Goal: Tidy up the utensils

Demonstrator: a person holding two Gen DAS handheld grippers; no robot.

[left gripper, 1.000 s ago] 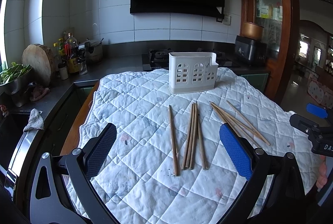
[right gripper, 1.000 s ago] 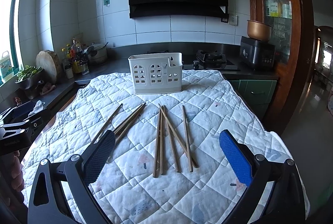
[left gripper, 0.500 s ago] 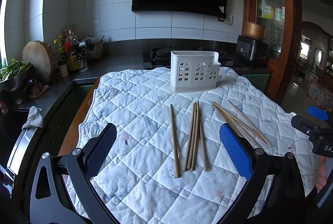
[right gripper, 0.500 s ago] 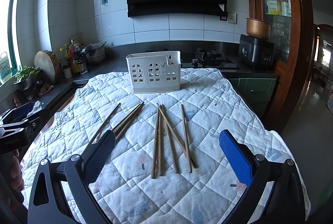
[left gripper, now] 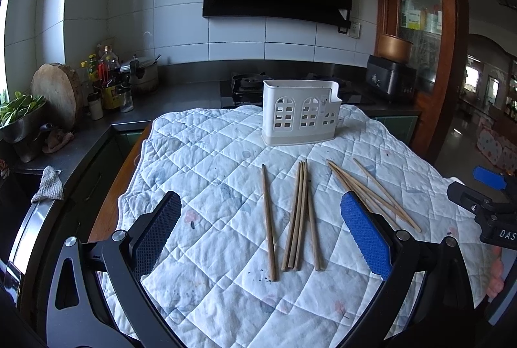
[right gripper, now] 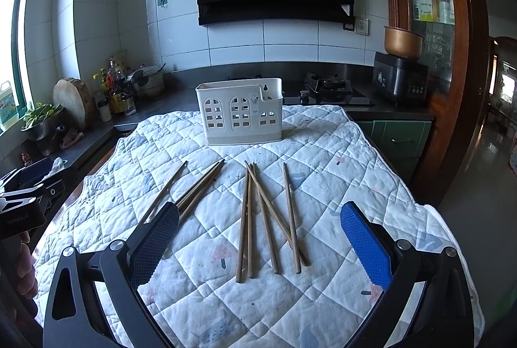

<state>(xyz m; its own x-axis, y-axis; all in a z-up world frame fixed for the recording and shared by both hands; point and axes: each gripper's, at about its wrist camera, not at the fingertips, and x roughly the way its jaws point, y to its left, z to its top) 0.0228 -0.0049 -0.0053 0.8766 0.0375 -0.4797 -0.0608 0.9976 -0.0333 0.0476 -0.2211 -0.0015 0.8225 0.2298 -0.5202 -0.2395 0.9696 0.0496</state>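
Chopsticks [right gripper: 258, 218]: loose on quilted worktop [right gripper: 323, 154], awaiting white holder [right gripper: 240, 115]. Left hand-held gripper [left gripper: 260, 238], right hand-held gripper [right gripper: 258, 241]: both spread wide, empty, poised for pickup.

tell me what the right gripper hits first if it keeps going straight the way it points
Probably the loose chopsticks on the quilted cloth ahead of the open right gripper; the white holder stands beyond. Height is unclear.

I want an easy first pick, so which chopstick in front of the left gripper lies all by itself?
The single chopstick farthest left in the left wrist view: it touches nothing, while the four chopsticks beside it bunch together.
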